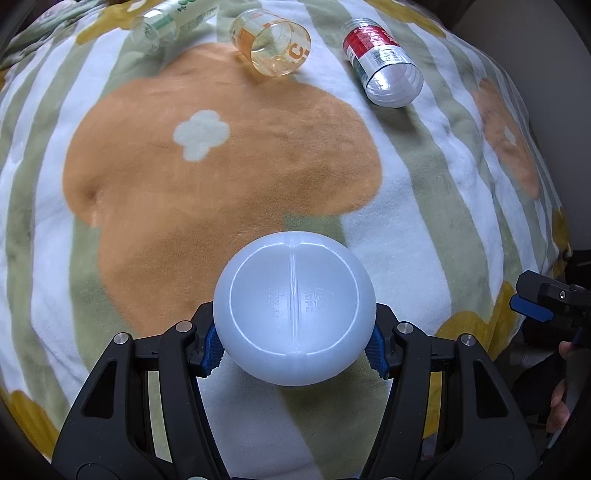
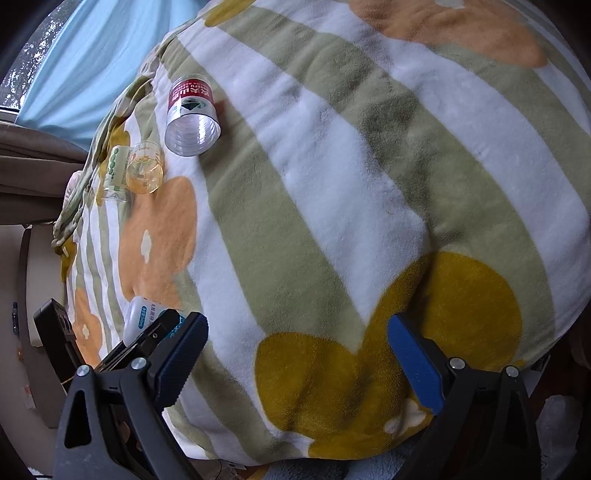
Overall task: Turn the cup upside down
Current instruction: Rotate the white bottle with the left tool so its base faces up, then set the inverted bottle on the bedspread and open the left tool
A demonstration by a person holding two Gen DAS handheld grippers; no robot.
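The white cup (image 1: 294, 309), a translucent plastic one, sits pinched between the blue pads of the left gripper (image 1: 295, 349), its round moulded base turned toward the left wrist camera (faint raised lettering shows on that base). It is held over the near edge of the blanket (image 1: 424, 206), a fleece with green and white stripes and orange and mustard flowers that carries everything here. Along the blanket's far edge lie three clear cups on their sides: a green-labelled cup (image 1: 168, 24) toward the far left corner, an orange-printed cup (image 1: 271, 46) in the middle, and a red-labelled cup (image 1: 382, 62) to the right, the last two with their open mouths facing the camera. The right gripper (image 2: 297, 354) hangs over the blanket's near right edge, jaws spread wide with nothing between them.
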